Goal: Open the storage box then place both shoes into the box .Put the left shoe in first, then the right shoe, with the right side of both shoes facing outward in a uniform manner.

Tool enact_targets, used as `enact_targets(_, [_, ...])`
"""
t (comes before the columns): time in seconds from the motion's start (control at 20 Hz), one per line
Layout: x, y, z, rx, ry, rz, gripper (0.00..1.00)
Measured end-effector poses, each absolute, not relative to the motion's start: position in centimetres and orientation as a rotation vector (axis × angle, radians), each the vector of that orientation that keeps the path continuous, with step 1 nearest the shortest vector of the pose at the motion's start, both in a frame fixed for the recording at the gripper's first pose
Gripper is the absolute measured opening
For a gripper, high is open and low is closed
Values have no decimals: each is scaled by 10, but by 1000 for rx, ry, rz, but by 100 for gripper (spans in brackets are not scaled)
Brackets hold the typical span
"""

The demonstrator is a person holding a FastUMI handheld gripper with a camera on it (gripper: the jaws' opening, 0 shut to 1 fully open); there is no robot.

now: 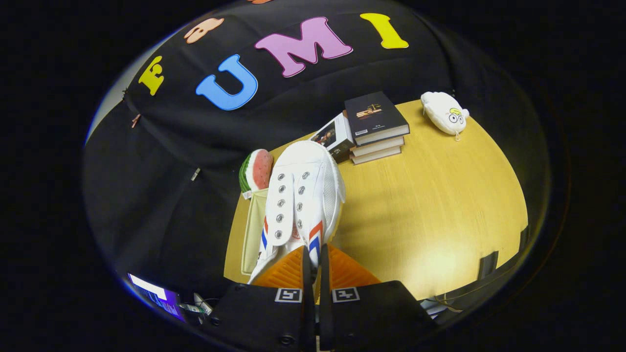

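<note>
Jaws clenched on one white shoe (303, 195); storage box (253, 230) beside it; three stacked books (375, 124) beyond.

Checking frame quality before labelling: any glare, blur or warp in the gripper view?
Gripper view: a bright glare patch on the yellow wooden table to the right of the gripper; fisheye warp bends the table's edge; the white lace-up shoe pinched between the fingers and the stack of dark-covered books beyond it look sharp.

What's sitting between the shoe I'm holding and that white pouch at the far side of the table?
In the gripper view, a stack of books lies between the white shoe, pinched by the gripper, and the white pouch; otherwise bare wooden table.
</note>
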State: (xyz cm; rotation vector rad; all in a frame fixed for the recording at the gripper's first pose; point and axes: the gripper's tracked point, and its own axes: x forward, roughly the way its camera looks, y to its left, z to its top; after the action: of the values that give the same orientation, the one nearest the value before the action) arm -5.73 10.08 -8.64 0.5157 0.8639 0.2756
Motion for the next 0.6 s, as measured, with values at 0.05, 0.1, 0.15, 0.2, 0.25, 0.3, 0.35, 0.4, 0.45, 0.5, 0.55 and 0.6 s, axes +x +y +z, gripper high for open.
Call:
enact_targets(0.05, [-56, 109, -86, 523, 872, 288, 8])
enact_targets(0.1, [-51, 116, -87, 524, 877, 292, 8])
enact_targets(0.15, [-47, 125, -91, 517, 888, 297, 8])
enact_targets(0.2, [-42, 134, -95, 511, 899, 302, 7])
enact_targets(0.25, [-36, 144, -100, 508, 902, 306, 7])
enact_targets(0.3, [-29, 156, -106, 500, 906, 321, 8])
enact_targets(0.35, [-22, 171, -107, 530, 908, 345, 8])
enact_targets(0.4, [-17, 187, -106, 574, 912, 363, 6])
enact_targets(0.45, [-6, 193, -115, 546, 914, 353, 5])
enact_targets(0.5, [-2, 194, -123, 509, 928, 346, 5])
enact_targets(0.55, [0, 205, -124, 514, 938, 366, 5])
enact_targets(0.6, [1, 212, -124, 513, 940, 373, 5])
